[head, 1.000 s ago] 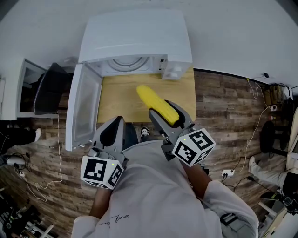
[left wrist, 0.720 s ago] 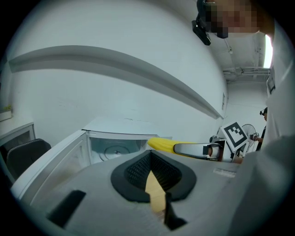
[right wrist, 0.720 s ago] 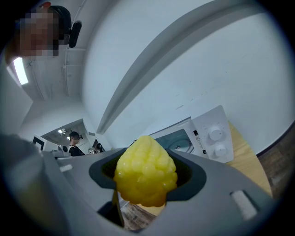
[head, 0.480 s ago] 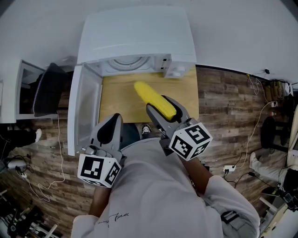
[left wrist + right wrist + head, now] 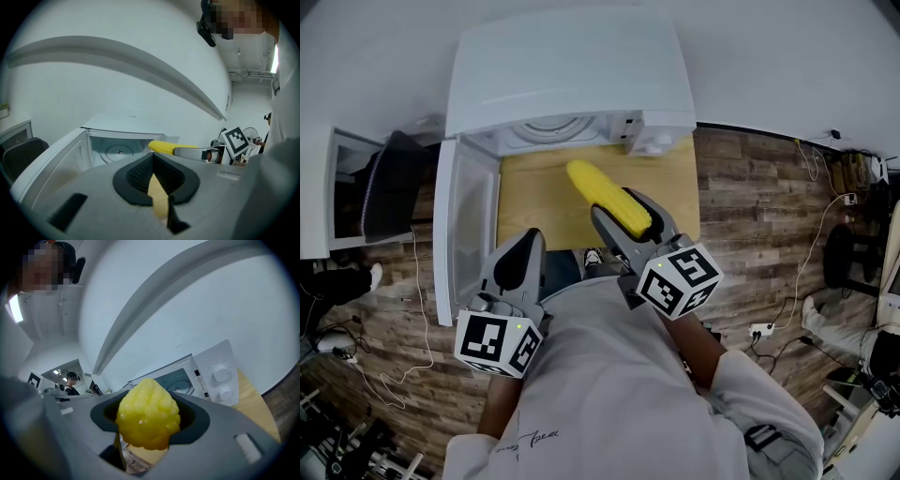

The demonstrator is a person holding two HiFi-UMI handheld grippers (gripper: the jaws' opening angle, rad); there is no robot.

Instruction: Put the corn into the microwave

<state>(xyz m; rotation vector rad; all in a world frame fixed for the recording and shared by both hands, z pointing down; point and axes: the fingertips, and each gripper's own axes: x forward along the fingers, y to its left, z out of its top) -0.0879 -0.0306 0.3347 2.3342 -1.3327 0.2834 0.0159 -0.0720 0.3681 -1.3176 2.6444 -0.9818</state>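
A yellow corn cob [image 5: 602, 194] juts from my right gripper [image 5: 617, 204], which is shut on its lower half and holds it above the wooden table [image 5: 534, 202]. The cob's tip points at the open cavity of the white microwave [image 5: 572, 66]. Its door [image 5: 469, 225] hangs wide open at the left. In the right gripper view the corn [image 5: 147, 418] fills the jaws, with the microwave's knobs [image 5: 220, 376] behind. My left gripper [image 5: 530, 239] hangs shut and empty near the table's front edge. From there I see the turntable [image 5: 117, 151] and the corn [image 5: 164, 147].
A black office chair [image 5: 389, 183] stands left of the microwave door, beside a white cabinet [image 5: 342, 187]. Cables and a power strip [image 5: 759, 330] lie on the plank floor. A person [image 5: 71, 380] stands far off in the right gripper view.
My right gripper has carried the corn slightly forward and left, closer to the microwave's opening. The left gripper has barely moved.
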